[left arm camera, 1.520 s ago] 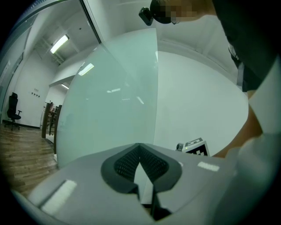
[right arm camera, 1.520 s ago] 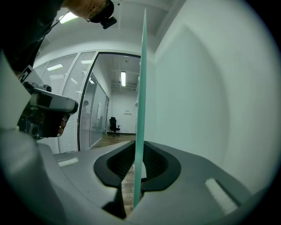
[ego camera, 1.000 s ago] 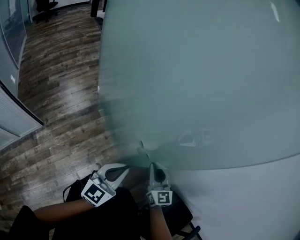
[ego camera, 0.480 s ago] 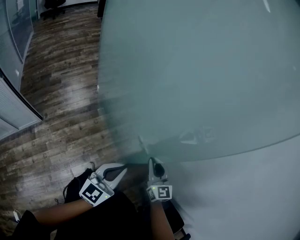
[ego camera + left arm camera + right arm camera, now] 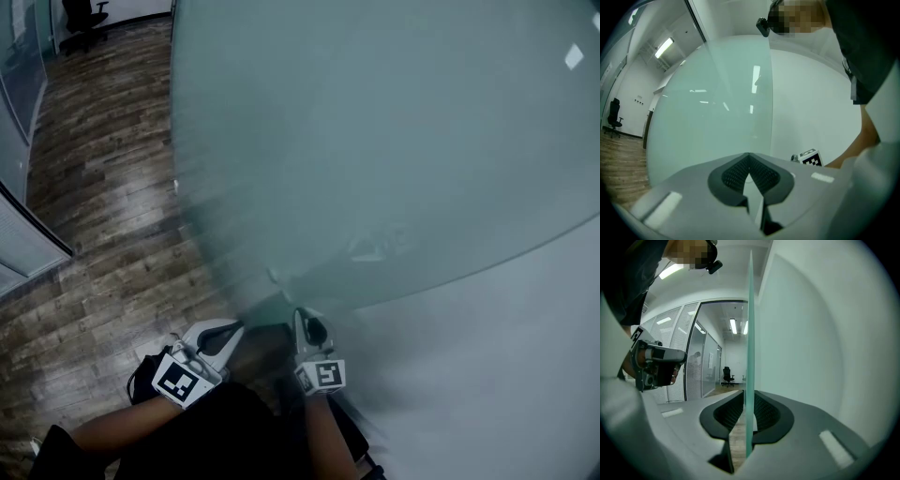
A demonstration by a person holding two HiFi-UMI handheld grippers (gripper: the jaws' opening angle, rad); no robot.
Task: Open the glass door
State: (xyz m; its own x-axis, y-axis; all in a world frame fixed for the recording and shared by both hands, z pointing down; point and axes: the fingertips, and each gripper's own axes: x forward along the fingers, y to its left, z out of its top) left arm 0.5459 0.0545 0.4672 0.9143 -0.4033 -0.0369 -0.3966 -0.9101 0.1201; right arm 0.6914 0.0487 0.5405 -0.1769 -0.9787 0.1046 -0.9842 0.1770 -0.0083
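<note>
No word, number or brand can be read anywhere in view. The only printed marks are black-and-white square patterns, one on the marker cube (image 5: 178, 382) of the left tongs (image 5: 232, 328) and one on the marker cube (image 5: 322, 375) of the right tongs (image 5: 300, 315); they are code squares, not letters. A pale sheet (image 5: 711, 360) on the far glass partition (image 5: 696, 366), at the left, is too small to read.

Pretty clearly an office — a corridor of glass partition walls (image 5: 704, 366) with blinds (image 5: 677, 352) behind them, a black swivel chair (image 5: 727, 374) at the far end, strip lights (image 5: 732, 326) overhead, wood-plank floor (image 5: 103, 187) — plus a big frosted glass door (image 5: 375, 141).
</note>
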